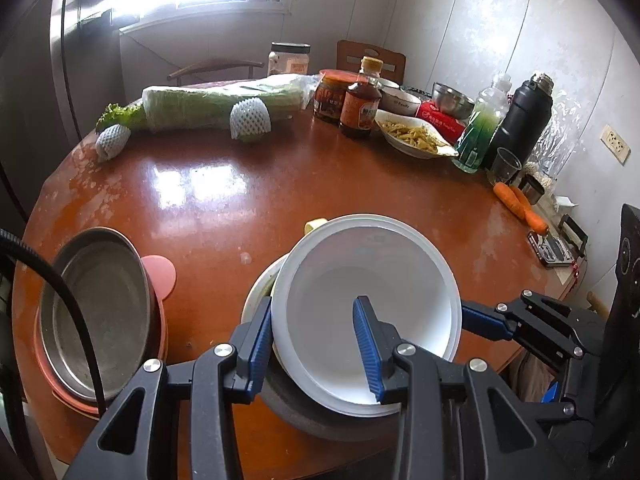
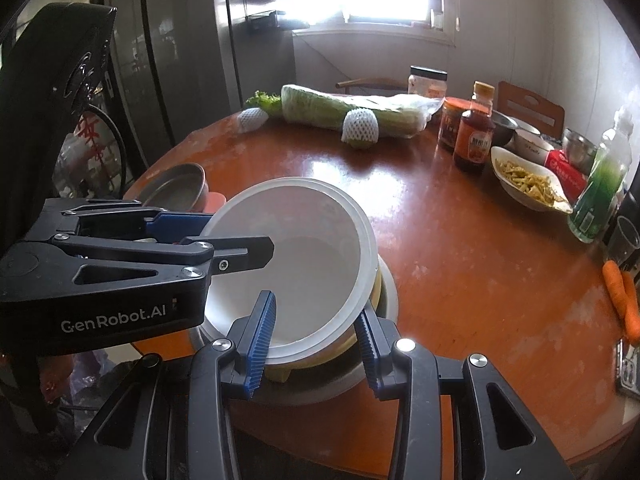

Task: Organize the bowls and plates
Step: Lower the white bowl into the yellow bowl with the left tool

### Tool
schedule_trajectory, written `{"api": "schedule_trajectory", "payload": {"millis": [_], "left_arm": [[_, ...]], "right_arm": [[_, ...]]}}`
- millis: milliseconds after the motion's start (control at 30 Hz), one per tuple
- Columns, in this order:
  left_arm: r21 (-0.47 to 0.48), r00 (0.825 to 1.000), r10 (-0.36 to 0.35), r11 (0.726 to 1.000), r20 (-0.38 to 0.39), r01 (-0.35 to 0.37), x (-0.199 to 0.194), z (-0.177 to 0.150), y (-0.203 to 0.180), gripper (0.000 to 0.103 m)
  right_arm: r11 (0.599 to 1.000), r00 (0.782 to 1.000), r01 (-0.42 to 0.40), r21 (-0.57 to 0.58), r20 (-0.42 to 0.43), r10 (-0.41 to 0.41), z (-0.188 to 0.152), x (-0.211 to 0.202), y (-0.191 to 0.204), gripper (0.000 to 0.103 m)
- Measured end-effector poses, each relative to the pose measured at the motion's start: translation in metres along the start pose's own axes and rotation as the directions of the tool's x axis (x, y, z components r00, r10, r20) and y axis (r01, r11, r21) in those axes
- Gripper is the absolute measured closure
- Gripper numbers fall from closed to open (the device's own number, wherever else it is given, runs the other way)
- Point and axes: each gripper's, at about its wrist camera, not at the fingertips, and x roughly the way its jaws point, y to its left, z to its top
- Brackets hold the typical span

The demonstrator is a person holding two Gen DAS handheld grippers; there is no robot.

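Note:
A white bowl (image 1: pixel 372 280) sits tilted on top of a stack of a yellowish bowl (image 2: pixel 332 354) and a grey dish (image 1: pixel 304 412) near the table's front edge. My left gripper (image 1: pixel 314 338) is open, its fingers straddling the white bowl's near rim, one inside and one outside. My right gripper (image 2: pixel 316 326) is open too, straddling the bowl's other rim (image 2: pixel 320 340). Each gripper shows in the other's view, the right one in the left wrist view (image 1: pixel 484 320) and the left one in the right wrist view (image 2: pixel 240 240). Neither looks clamped on the rim.
A metal pan (image 1: pixel 100 312) on a pink base stands at the left. At the back are cabbage (image 1: pixel 208 108), sauce bottles (image 1: pixel 360 104), a dish of food (image 1: pixel 416 138), a metal bowl (image 1: pixel 452 100), a flask (image 1: pixel 524 120) and carrots (image 1: pixel 520 206). The brown table (image 1: pixel 240 200) is glossy.

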Motion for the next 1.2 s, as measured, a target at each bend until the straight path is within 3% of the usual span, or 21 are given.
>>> {"api": "schedule_trajectory", "payload": {"millis": [1200], "left_arm": [[0.0, 1.0, -0.006, 1.0, -0.001, 0.006, 0.0021, -0.0031, 0.0001, 0.064]], "right_arm": [[1.0, 1.0, 0.005, 0.011, 0.006, -0.005, -0.0038, 0.0037, -0.002, 0.06]]}}
